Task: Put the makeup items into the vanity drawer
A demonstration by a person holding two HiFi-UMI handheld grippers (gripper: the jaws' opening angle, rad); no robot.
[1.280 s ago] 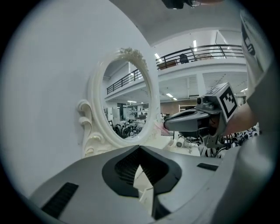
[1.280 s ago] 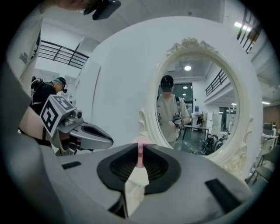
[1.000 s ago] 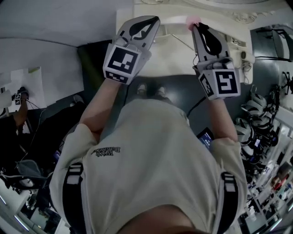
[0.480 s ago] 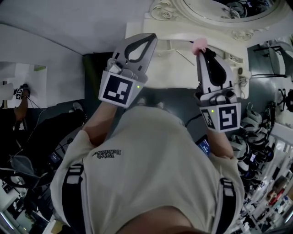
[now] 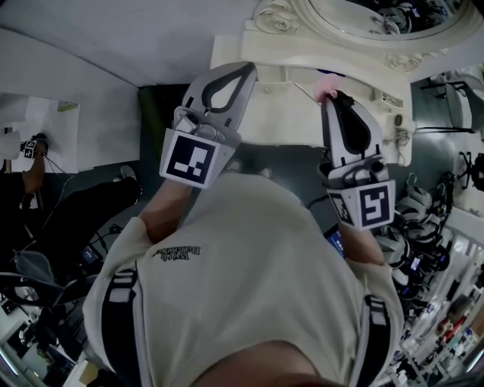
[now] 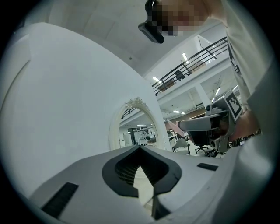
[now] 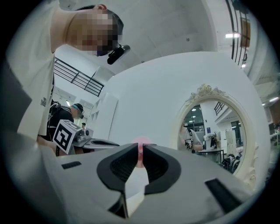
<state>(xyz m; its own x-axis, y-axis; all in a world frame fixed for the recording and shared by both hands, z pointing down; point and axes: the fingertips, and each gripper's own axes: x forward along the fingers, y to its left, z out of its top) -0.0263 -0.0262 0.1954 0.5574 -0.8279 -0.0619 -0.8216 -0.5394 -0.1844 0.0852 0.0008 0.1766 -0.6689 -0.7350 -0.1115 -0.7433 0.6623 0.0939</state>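
Note:
My right gripper (image 5: 330,97) is shut on a small pink makeup item (image 5: 327,85), soft-looking, and holds it up over the white vanity top (image 5: 276,106). In the right gripper view the pink item (image 7: 140,154) shows as a sliver pinched between the two tips. My left gripper (image 5: 243,69) is raised beside it, over the vanity's left part; its jaws meet at the tips with nothing in them. The left gripper view catches the right gripper (image 6: 205,126) with the pink item (image 6: 173,127) at its front. No drawer shows in any view.
An oval mirror in an ornate white frame (image 5: 299,21) stands at the back of the vanity, also visible as the mirror (image 7: 214,131) in the right gripper view. A thin stick-like item (image 5: 302,89) lies on the top. Racks of gear (image 5: 431,219) crowd the right side.
Both grippers have drifted slightly, and the head view now takes in more of the mirror. The pink item stays pinched in the right gripper.

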